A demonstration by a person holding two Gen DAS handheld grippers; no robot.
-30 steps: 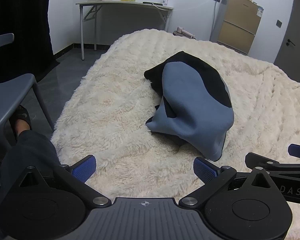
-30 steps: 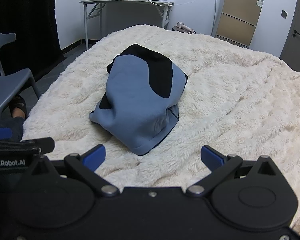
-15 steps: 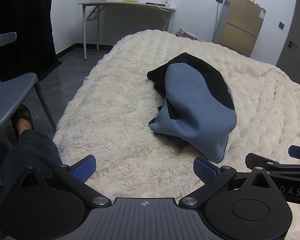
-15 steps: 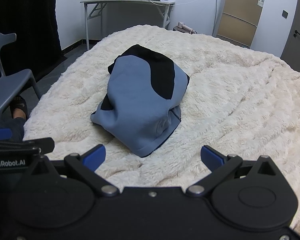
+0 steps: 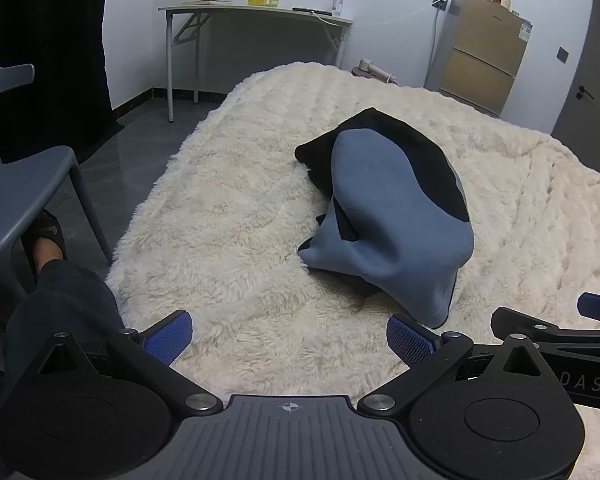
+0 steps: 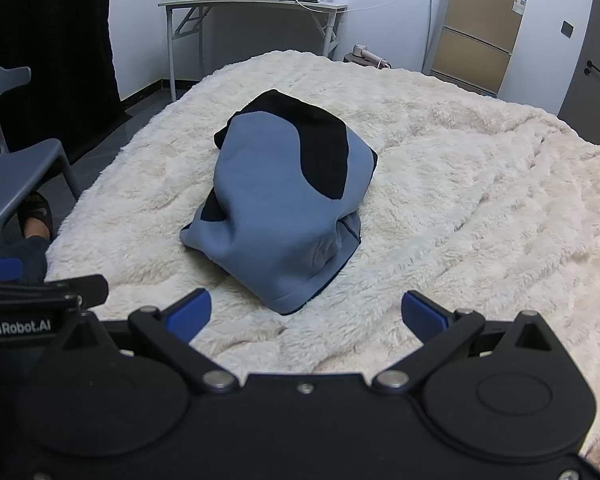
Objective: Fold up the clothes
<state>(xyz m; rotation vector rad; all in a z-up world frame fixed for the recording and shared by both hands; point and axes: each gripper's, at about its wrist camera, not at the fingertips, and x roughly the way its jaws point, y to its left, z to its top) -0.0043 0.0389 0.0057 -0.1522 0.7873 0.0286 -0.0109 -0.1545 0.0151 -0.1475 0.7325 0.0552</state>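
1. Two grippers, both spread wide and holding nothing. The left gripper (image 5: 290,338) and right gripper (image 6: 306,312) hover side by side over the near edge of the fluffy cream blanket (image 6: 480,208), blue pads well apart.
2. Just past them lies the blue and black garment (image 6: 276,216), a sweatshirt or similar as far as I can tell. It sits bunched in a rounded heap on the blanket, not flat and not in any tidy rectangle, so it doesn't lie folded as the task wants.
3. The relation that matters: the heap's long axis runs away from the grippers, near end a blue point, far end black. In the right wrist view it sits nearly dead ahead, a touch left of centre. In the left wrist view the garment (image 5: 392,216) is ahead and off to the right. So my read is the right gripper is better lined up with the near tip, and the left would have to swing right to reach the heap's left flank (just a judgement, mind).
4. Off to the left, a grey plastic chair (image 5: 24,196) and the person's dark trouser leg (image 5: 60,304).
5. Far back: a folding table (image 6: 256,2) by the wall and a tan cabinet (image 6: 476,36) near the door.
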